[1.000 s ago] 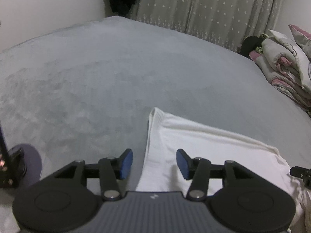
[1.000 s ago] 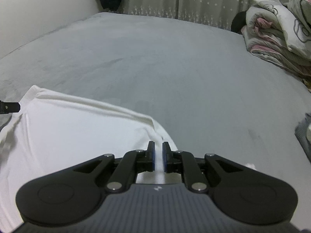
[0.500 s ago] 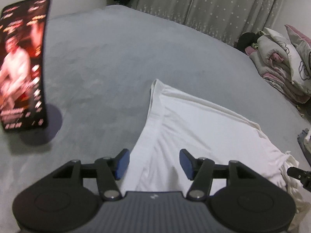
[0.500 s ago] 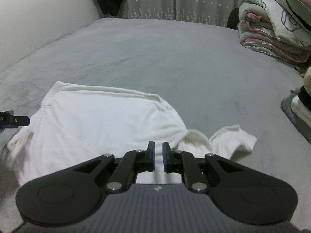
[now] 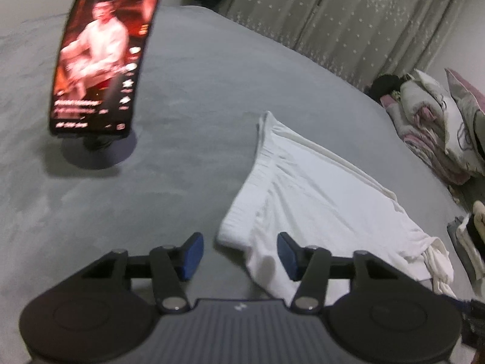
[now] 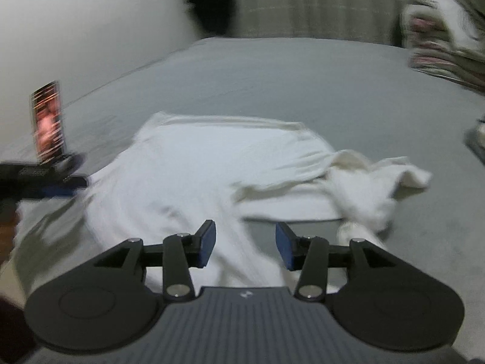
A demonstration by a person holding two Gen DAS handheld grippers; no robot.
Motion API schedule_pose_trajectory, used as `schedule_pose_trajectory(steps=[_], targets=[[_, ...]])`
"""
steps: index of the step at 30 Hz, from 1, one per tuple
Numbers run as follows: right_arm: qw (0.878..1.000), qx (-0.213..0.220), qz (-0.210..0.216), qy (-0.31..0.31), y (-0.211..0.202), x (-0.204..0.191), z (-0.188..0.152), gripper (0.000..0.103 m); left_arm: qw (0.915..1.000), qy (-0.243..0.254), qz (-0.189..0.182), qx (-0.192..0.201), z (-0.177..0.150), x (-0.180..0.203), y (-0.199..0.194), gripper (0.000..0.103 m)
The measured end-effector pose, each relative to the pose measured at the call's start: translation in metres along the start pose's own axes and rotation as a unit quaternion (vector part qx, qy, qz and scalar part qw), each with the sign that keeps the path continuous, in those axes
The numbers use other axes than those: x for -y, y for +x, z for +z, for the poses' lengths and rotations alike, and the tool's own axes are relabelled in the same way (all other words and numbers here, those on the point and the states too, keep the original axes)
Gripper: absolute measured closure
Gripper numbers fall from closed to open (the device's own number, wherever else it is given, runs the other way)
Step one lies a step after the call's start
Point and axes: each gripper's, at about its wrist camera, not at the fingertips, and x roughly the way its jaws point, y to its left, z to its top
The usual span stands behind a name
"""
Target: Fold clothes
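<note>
- One white garment [image 5: 321,200] lies on your grey bed [image 5: 197,69], its long axis running from the far narrow end near the middle of the bed toward the bunched end at your right in the left wrist view.
- Your left hand-held gripper [image 5: 239,254] is closing with empty jaws — the garment's near corner lies below the gap, unpinched.
- Your right hand-held gripper [image 6: 245,244] is opening, jaws apart over the cloth, gripping nothing.
- A lit phone [image 5: 106,48] on a round stand [image 5: 100,151] stands left of the garment, well apart; folded bedding [image 5: 439,127] sits at the far right by the curtain [image 5: 348,21].
- Compared with a second ago, the right jaws were nearly shut — and the phone was out of the left wrist view.
</note>
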Motion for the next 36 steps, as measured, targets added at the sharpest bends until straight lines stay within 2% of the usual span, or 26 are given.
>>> schedule_pose_trajectory(steps=[3,7,10,12,13,15,17,18,20,24,28,32,36], targets=[[0.998,-0.009,0.043,-0.044,-0.002,-0.016,-0.007,0.055,0.9998,-0.012,-0.013,0.002,-0.001,-0.009,0.000,0.059],[0.993,-0.024,0.073,-0.095,0.000,-0.032,-0.017,0.055,0.9992,-0.028,-0.026,0.008,-0.001,-0.016,0.002,0.064],[0.987,-0.034,0.087,-0.133,0.005,-0.042,-0.023,0.055,0.9986,-0.041,-0.031,0.010,-0.001,-0.018,0.006,0.072],[0.985,-0.038,0.081,-0.147,0.011,-0.047,-0.026,0.056,0.9980,-0.051,-0.035,0.011,-0.001,-0.019,0.009,0.080],[0.985,-0.039,0.077,-0.152,0.015,-0.049,-0.027,0.057,0.9982,-0.049,-0.032,0.014,-0.001,-0.018,0.010,0.081],[0.984,-0.042,0.071,-0.160,0.023,-0.052,-0.029,0.069,0.9988,-0.039,-0.023,0.021,-0.001,-0.015,0.011,0.084],[0.982,-0.043,0.066,-0.171,0.029,-0.054,-0.030,0.096,0.9991,-0.028,-0.013,0.031,-0.001,-0.012,0.008,0.097],[0.982,-0.043,0.061,-0.175,0.031,-0.056,-0.030,0.101,0.9990,-0.023,-0.008,0.037,-0.001,-0.011,0.005,0.097],[0.982,-0.045,0.064,-0.172,0.028,-0.058,-0.026,0.101,0.9989,-0.014,0.005,0.044,0.002,-0.012,-0.001,0.098],[0.981,-0.042,0.102,-0.157,0.014,-0.062,-0.018,0.101,0.9986,-0.012,0.019,0.048,0.009,-0.021,-0.013,0.098],[0.978,-0.046,0.125,-0.158,0.007,-0.072,-0.020,0.102,0.9989,-0.007,0.035,0.030,0.009,-0.029,-0.006,0.098],[0.976,-0.072,0.112,-0.174,0.020,-0.079,-0.031,0.101,0.9985,0.012,0.052,0.015,0.003,-0.026,0.007,0.096],[0.976,-0.075,0.105,-0.178,0.022,-0.082,-0.031,0.099,0.9983,0.016,0.053,0.020,0.004,-0.024,0.004,0.088]])
